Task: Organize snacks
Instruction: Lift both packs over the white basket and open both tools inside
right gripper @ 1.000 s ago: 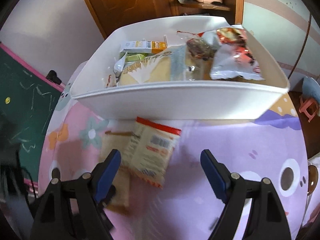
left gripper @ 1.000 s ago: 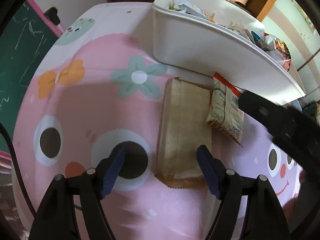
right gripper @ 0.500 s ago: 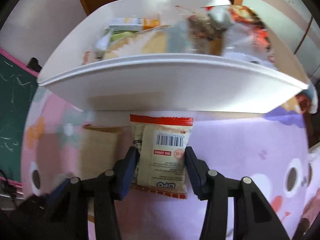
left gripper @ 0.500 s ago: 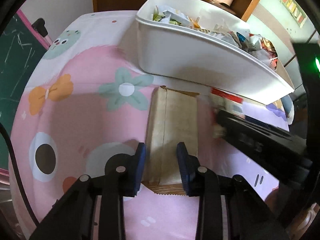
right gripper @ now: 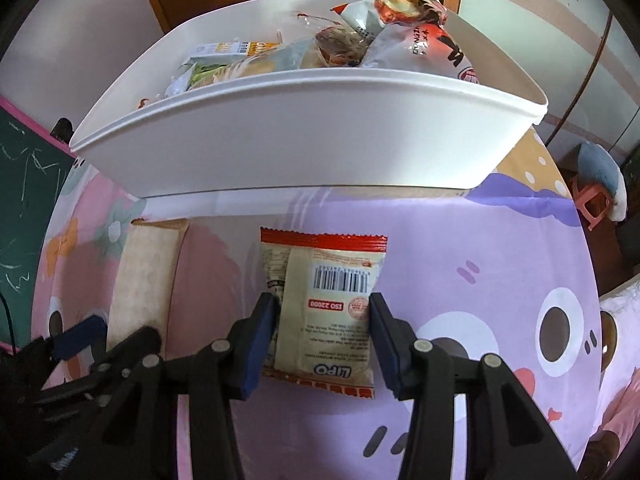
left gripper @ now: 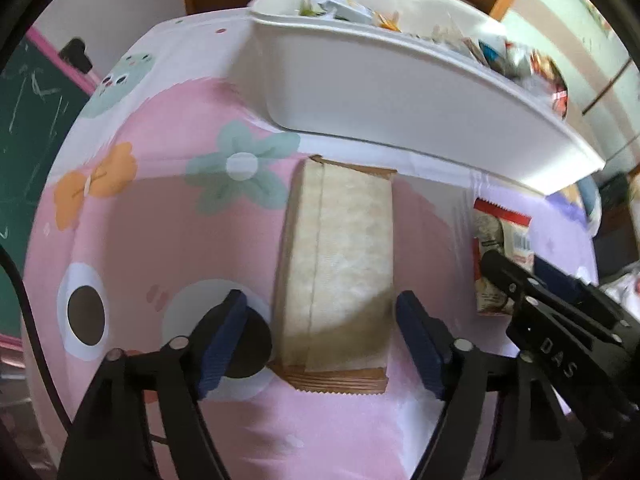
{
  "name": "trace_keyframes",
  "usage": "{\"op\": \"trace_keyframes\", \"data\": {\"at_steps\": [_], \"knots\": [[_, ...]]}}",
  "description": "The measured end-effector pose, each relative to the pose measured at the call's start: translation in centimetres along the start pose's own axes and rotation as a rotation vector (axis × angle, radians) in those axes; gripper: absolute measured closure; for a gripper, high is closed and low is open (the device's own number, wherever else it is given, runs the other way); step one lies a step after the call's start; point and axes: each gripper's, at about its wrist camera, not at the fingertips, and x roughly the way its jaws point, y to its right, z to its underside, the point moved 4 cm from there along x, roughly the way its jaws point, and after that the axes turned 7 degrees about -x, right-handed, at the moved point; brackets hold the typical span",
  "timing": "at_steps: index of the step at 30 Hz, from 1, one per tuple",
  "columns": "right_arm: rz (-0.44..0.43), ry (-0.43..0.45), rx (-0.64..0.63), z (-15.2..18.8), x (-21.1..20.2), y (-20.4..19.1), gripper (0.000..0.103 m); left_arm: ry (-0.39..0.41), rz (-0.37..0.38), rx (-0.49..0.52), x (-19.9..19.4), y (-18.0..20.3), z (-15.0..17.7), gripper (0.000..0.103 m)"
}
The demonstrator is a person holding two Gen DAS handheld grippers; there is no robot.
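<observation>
Your left gripper (left gripper: 320, 340) stands wide over the long beige packet (left gripper: 338, 268); its jaws have just been opening, the packet lies between them, and a visible gap remains on the left side while the right pad sits just beside the wrapper edge. Nothing is held there. The packet lies flat on the worktop (left gripper: 160, 240), its far end close to the near wall of the white bin (left gripper: 400, 108).

Your right gripper (right gripper: 322, 332) is partly closed, its pads set against both sides of the red-edged biscuit packet (right gripper: 326, 308), barcode side up. I judge this a grip, though the packet appears to lie flat on the worktop, not yet lifted. It lies just in front of the bin and well apart from the beige packet. In the left wrist view the same packet (left gripper: 502, 248) shows at the right edge, with the right gripper's dark body across its lower part.

The bin already holds several snack packs (right gripper: 400, 36).

Step in hand, by my judgement: pickup of the last two packets lying loose in view. Next, lift the biscuit packet clear of the bin's raised rim before carrying it over and releasing it. Then close your left gripper squarely on the beige packet; its width leaves little margin.
</observation>
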Motion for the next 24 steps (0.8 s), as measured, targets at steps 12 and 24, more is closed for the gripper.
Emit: {"op": "trace_keyframes", "data": {"at_steps": [12,24], "knots": [[-0.033,0.016,-0.028,0.3,-0.5,-0.3,0.057,0.064,0.011,0.039,-0.7,0.9,-0.1,0.051],[-0.081,0.142,-0.027,0.3,-6.4,-0.4,0.057,0.234,0.077,0.037,-8.0,0.9,-0.3,0.051]]}}
